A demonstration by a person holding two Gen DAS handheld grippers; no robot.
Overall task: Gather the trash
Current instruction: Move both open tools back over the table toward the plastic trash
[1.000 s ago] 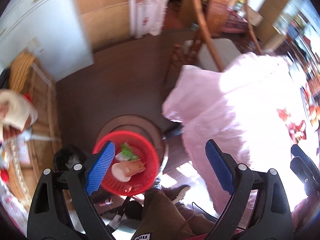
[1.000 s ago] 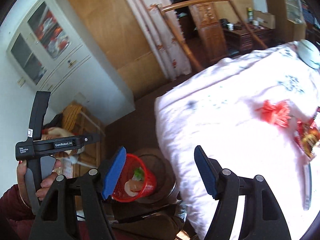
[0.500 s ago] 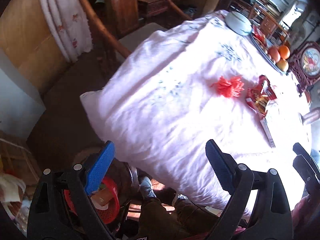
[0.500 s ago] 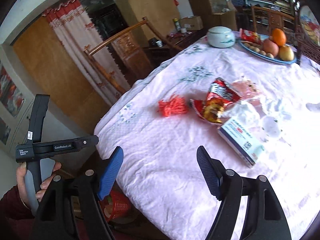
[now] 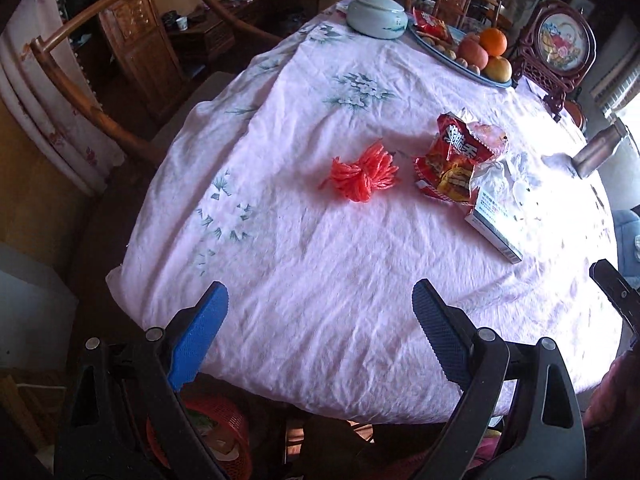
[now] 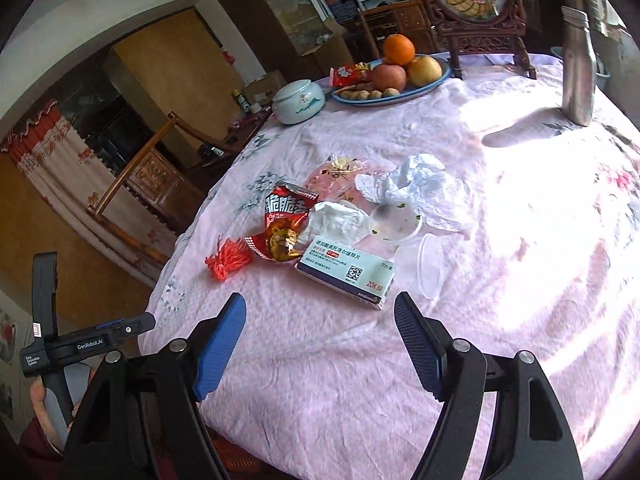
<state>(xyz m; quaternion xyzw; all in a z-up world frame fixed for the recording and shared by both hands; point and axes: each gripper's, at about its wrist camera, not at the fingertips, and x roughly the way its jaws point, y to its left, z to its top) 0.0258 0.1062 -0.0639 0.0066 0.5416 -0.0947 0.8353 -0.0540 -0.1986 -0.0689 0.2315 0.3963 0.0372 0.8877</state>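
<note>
Left wrist view, from the left: my left tongs (image 5: 320, 320) hang released over the near edge of the desk (image 5: 320, 280), nothing between the 2 blue pads. Below the desk edge a red basket (image 5: 224, 436) sits on the floor, partly hidden by the left jaw. On the pink cloth lie a red net bundle (image 5: 362, 174), then a red snack wrapper (image 5: 452, 160), then a white medicine box (image 5: 494, 222) touching the wrapper's right edge.

Right wrist view, from the left: the handle of the left tongs, held in my left hand (image 6: 44, 404), shows at the lower left. My right tongs (image 6: 320, 340) are released; the jaws have just been opening and hold nothing. Ahead lie the net bundle (image 6: 228, 258), the wrapper (image 6: 282, 228), the box (image 6: 346, 274), crumpled white paper (image 6: 412, 186) and a clear plastic cup (image 6: 430, 266) on its side. A fruit plate (image 6: 400, 92) and a steel flask (image 6: 576, 68) stand at the far side.
</note>
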